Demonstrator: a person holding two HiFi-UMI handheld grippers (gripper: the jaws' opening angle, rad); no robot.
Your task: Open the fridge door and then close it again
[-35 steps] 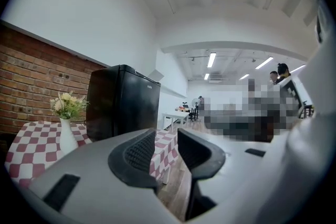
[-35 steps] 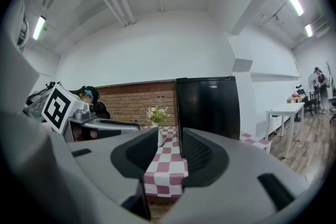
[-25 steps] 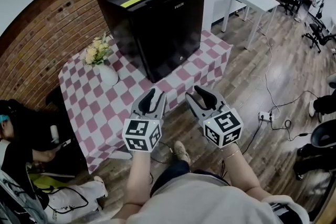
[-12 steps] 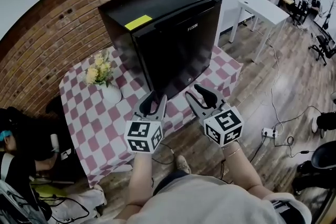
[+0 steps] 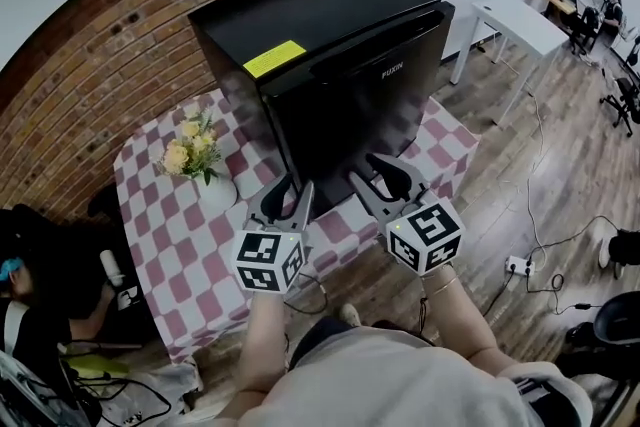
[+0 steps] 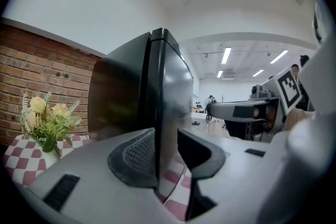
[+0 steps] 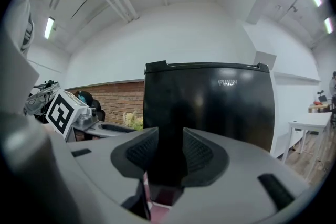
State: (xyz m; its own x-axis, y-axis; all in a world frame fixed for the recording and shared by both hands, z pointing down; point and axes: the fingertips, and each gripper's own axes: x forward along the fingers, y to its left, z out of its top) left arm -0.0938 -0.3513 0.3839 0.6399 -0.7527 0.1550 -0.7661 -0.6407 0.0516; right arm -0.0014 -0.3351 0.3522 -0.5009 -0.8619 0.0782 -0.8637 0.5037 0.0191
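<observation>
A black mini fridge (image 5: 340, 65) with a yellow sticker on top stands on a table with a pink-and-white checked cloth (image 5: 170, 245); its door is closed. My left gripper (image 5: 283, 188) is open and empty, just short of the door's lower left corner. My right gripper (image 5: 377, 171) is also open and empty, in front of the door's lower part. In the left gripper view the fridge (image 6: 157, 86) shows edge-on past the left gripper (image 6: 167, 149). The right gripper view faces the fridge (image 7: 210, 107) door squarely beyond the right gripper (image 7: 167, 152).
A white vase of flowers (image 5: 195, 155) stands on the cloth left of the fridge, with a brick wall (image 5: 90, 65) behind. A seated person (image 5: 30, 315) is at the far left. A white table (image 5: 520, 20) and floor cables with a power strip (image 5: 520, 265) lie to the right.
Both grippers have moved forward toward the fridge, which now looks larger and nearer. Their jaws stand as before, with nothing in them.
</observation>
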